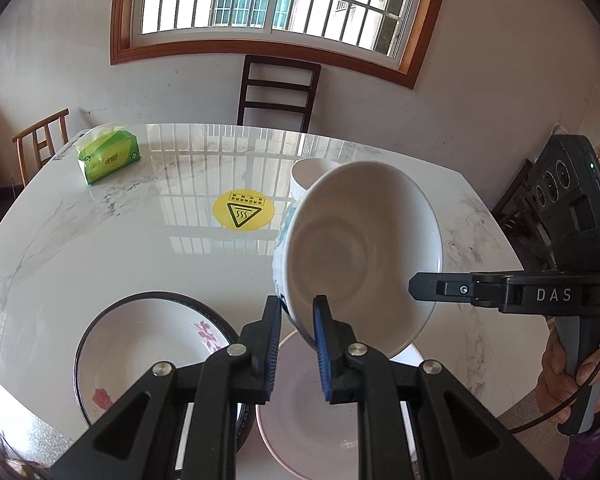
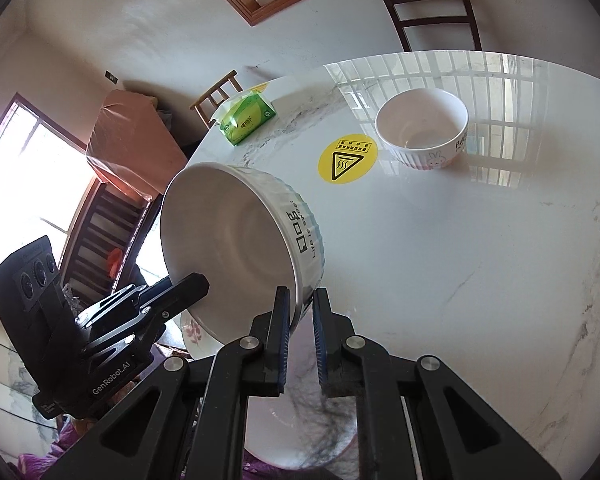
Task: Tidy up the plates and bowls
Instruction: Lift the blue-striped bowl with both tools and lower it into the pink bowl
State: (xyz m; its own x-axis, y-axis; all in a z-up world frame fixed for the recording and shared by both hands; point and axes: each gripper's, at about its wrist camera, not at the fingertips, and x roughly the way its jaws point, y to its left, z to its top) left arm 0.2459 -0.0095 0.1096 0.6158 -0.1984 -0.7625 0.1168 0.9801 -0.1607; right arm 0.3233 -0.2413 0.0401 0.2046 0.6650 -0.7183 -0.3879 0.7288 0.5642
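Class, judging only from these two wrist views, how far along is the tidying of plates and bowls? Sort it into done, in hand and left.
Done: nothing looks stacked yet.
In hand: the left gripper and right gripper each clamp the rim of the ribbed white bowl, tilted above the table.
Left: the rabbit bowl stands alone, and the flowered plate and plain plate lie side by side.

Home dining room: marble table (image 1: pixel 120 240), chairs (image 1: pixel 278 92).
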